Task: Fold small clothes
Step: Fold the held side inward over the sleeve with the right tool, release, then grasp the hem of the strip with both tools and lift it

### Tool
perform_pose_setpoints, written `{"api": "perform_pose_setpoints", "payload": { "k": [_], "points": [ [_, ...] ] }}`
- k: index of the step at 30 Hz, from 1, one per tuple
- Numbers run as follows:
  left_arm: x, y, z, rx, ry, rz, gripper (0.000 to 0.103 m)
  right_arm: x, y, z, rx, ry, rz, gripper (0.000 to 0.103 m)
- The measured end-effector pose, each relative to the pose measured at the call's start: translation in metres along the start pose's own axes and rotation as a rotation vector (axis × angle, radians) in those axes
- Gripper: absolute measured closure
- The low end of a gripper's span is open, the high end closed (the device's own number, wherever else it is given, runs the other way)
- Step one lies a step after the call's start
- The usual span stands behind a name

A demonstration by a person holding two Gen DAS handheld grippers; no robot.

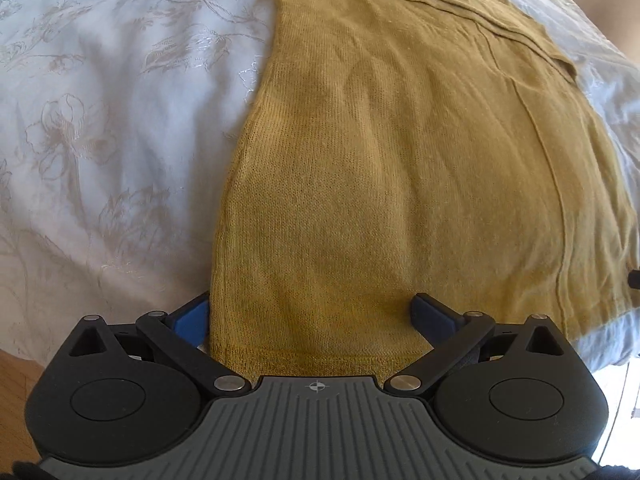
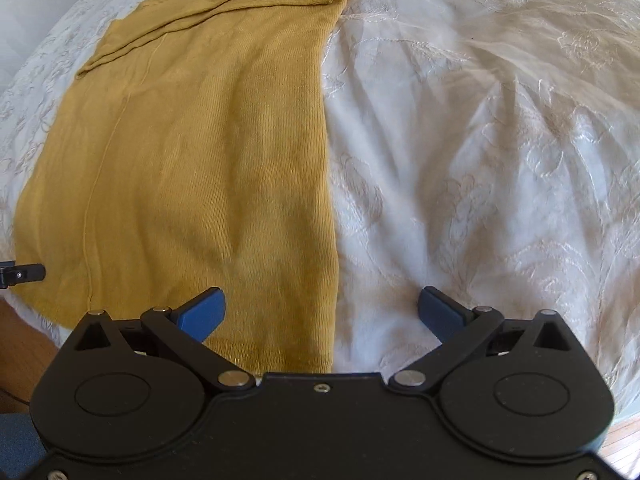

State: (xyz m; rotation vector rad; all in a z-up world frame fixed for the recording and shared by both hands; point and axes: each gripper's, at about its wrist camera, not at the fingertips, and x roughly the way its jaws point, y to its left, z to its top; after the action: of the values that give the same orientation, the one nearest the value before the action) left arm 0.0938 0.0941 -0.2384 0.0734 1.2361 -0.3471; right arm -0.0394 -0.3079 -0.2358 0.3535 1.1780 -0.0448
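Observation:
A mustard-yellow knit garment (image 1: 400, 168) lies flat on a white embroidered bedspread (image 1: 100, 120), with a folded band along its far end. My left gripper (image 1: 314, 312) is open and straddles the near left corner of the garment's hem; the left finger sits beside the cloth edge, the right finger on top of it. In the right wrist view the same garment (image 2: 200, 160) fills the left half. My right gripper (image 2: 320, 312) is open over the garment's near right corner, the cloth edge running between the fingers. Neither gripper holds anything.
The white bedspread (image 2: 500, 160) spreads wide to the right of the garment. Part of the other gripper (image 2: 22, 274) pokes in at the left edge of the right wrist view. Wooden floor (image 1: 16, 380) shows below the bed edge.

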Motion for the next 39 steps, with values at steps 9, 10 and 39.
{"api": "perform_pose_setpoints", "payload": {
  "k": [9,10,39],
  "points": [
    [0.001,-0.004,-0.013,0.014,-0.041,0.004,0.0,-0.006,0.003,-0.01,-0.046,-0.022,0.082,0.001],
    [0.002,-0.007,-0.014,0.025,-0.039,0.009,0.0,-0.01,0.004,-0.015,-0.047,-0.027,0.092,0.001],
    [-0.011,0.002,-0.004,-0.024,-0.064,0.003,0.071,0.0,-0.012,-0.008,0.028,-0.008,0.19,0.054]
  ]
}}
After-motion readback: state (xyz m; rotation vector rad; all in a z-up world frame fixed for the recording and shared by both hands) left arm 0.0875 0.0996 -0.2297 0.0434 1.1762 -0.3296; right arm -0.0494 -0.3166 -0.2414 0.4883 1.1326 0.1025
